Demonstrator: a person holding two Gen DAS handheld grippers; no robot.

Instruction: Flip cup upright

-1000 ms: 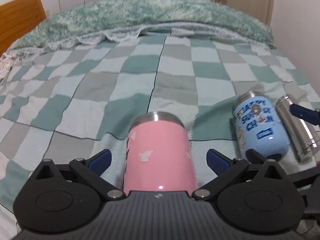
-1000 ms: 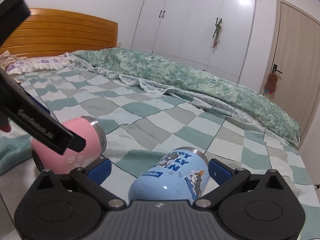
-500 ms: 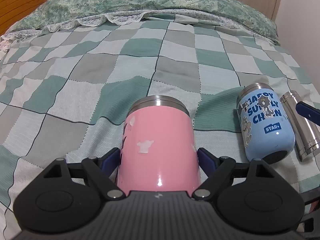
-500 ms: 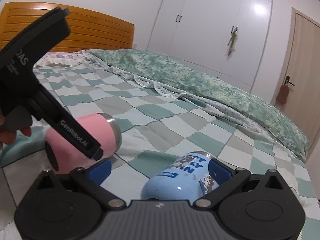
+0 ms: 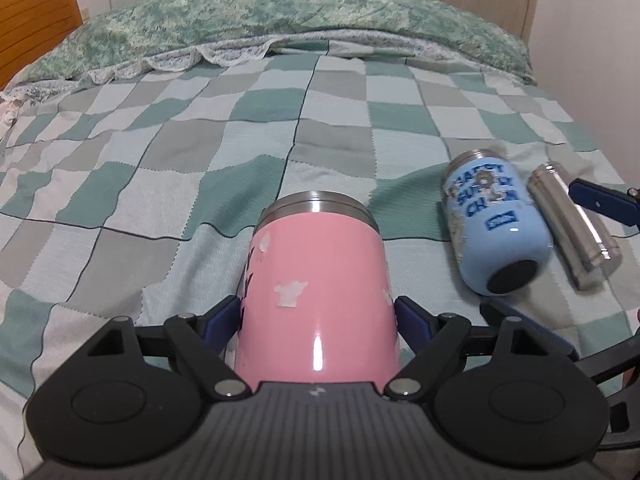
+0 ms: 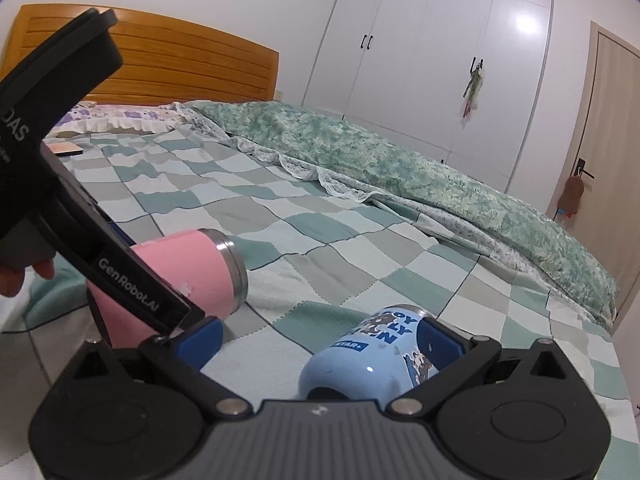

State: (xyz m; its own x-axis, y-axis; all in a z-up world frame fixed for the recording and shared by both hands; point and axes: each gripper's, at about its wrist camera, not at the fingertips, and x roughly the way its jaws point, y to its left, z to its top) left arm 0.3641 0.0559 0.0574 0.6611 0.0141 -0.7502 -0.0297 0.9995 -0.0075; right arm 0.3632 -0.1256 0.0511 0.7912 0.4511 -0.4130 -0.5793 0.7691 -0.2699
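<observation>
The pink cup lies on its side on the checked blanket of the bed, its steel rim pointing toward the far green quilt. The left tongs are clenched on it, one blue pad pressed against each flank near the base. To its right, well apart, a blue cup also lies on its side, its dark base turned toward the camera, with a steel flask just beside it. The right tongs are spread wide, with the blue cup between the pads; the right pad overlaps the cup, but whether it touches cannot be told. A wooden headboard and white wardrobe stand behind.
</observation>
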